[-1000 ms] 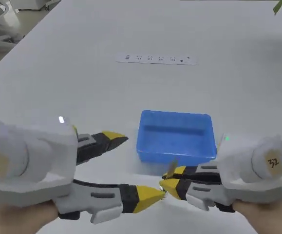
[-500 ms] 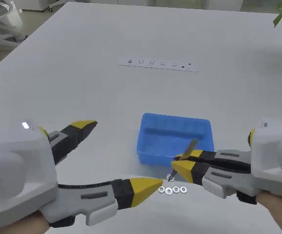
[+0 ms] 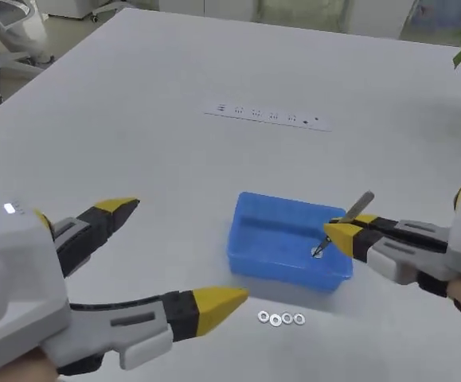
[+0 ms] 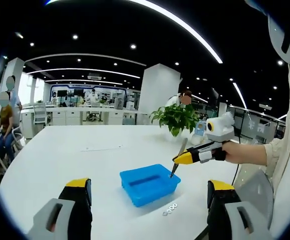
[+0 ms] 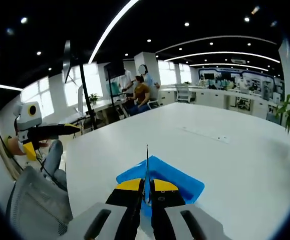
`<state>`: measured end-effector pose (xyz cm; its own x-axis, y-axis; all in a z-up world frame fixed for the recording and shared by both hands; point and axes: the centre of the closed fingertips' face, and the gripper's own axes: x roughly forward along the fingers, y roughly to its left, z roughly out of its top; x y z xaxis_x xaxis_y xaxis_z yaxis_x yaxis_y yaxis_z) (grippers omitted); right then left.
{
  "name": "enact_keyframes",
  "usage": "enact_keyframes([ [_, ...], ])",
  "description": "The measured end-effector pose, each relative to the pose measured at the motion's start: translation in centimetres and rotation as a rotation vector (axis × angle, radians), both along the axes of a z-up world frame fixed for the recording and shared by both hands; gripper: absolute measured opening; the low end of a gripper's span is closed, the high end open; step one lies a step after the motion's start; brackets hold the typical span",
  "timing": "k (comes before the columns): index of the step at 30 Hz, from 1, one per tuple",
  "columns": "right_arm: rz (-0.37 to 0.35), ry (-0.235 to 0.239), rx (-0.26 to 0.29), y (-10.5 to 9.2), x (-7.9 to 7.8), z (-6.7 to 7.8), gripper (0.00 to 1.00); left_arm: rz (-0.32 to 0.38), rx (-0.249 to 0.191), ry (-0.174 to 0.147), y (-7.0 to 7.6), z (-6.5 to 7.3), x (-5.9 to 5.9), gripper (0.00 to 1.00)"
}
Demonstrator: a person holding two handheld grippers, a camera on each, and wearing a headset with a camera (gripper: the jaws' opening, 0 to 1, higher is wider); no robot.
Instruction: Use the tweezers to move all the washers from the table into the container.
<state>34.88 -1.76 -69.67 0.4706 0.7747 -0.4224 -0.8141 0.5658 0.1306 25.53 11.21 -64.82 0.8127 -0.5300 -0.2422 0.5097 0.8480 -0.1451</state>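
Holding the tweezers [image 3: 359,204] tight in the right gripper [image 3: 337,235], over the blue container [image 3: 278,267]. Holding the left gripper [image 3: 189,249] wide open beside the container. Four washers [image 3: 281,318] just in front of the container.

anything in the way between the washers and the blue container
Nothing visible does. The washers lie on bare table just in front of the container's near wall; only that wall has to be cleared. The right gripper holds the tweezers over the container.
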Motion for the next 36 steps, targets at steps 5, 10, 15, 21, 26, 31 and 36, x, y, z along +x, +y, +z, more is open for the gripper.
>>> enact_keyframes([
  [5, -0.038, -0.015, -0.072, -0.5, 2.0, -1.5, 0.02, 0.008, 0.001, -0.004, 0.4, 0.1, -0.2, 0.98],
  [10, -0.055, -0.001, -0.092, -0.5, 3.1, -2.7, 0.02, 0.021, 0.001, -0.006, 0.8, 0.1, -0.3, 0.98],
  [15, -0.048, 0.014, -0.132, -0.3, 3.8, -4.5, 0.02, 0.022, 0.000, -0.008, 0.9, 0.3, -0.3, 0.98],
  [21, -0.027, 0.025, -0.165, -0.1, 4.1, -5.8, 0.02, 0.029, 0.005, -0.002, 1.2, 0.1, -0.4, 0.97],
  [26, -0.024, 0.039, -0.168, -0.2, 3.9, -6.2, 0.02, 0.035, 0.007, 0.000, 1.4, 0.0, -0.4, 0.97],
  [31, -0.032, 0.047, -0.171, -0.6, 3.9, -6.6, 0.03, 0.031, 0.015, -0.005, 1.1, 0.1, -0.2, 0.97],
  [36, -0.036, 0.045, -0.158, -0.7, 3.9, -6.6, 0.03, 0.020, 0.016, -0.004, 0.8, 0.1, -0.2, 0.96],
])
